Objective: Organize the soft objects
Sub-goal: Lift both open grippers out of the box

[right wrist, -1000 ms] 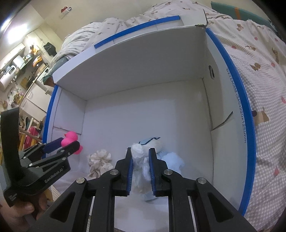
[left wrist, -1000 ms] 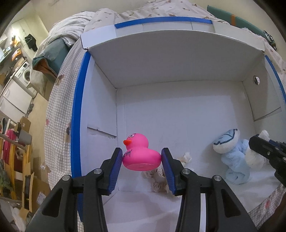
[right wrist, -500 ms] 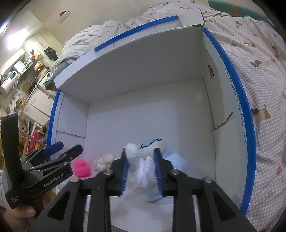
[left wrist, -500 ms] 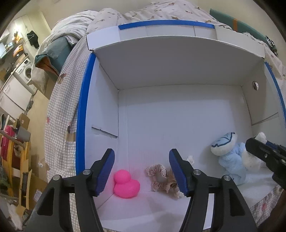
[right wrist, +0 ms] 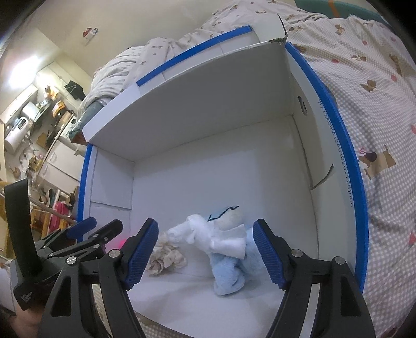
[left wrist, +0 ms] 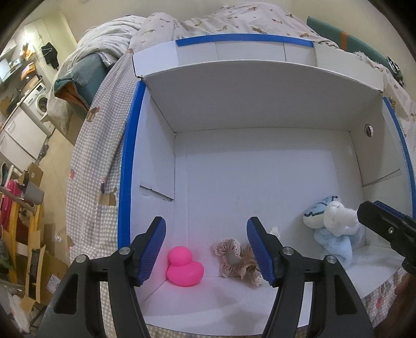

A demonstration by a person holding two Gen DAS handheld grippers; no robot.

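Observation:
A white cardboard box [left wrist: 260, 166] with blue-taped rims lies open on a bed. Inside it, a pink rubber duck [left wrist: 184, 267] sits in the near left corner, a beige scrunchie [left wrist: 238, 262] lies beside it, and a light blue plush [left wrist: 335, 241] with a white soft piece [left wrist: 338, 215] on top lies at the right. My left gripper [left wrist: 206, 248] is open and empty above the duck and scrunchie. My right gripper [right wrist: 205, 251] is open and empty, its jaws on either side of the blue plush [right wrist: 231, 262] and white piece [right wrist: 208, 235]. The scrunchie [right wrist: 165, 257] lies to the left in the right wrist view.
The box [right wrist: 221, 161] rests on a checked bedspread [right wrist: 384, 145] with a crumpled duvet [left wrist: 208, 23] behind it. A cluttered room with a washing machine [left wrist: 39, 101] and cartons lies off the bed's left side.
My left gripper opened and let the pink duck drop into the box's near left corner. My right gripper opened and released the white soft piece onto the blue plush.

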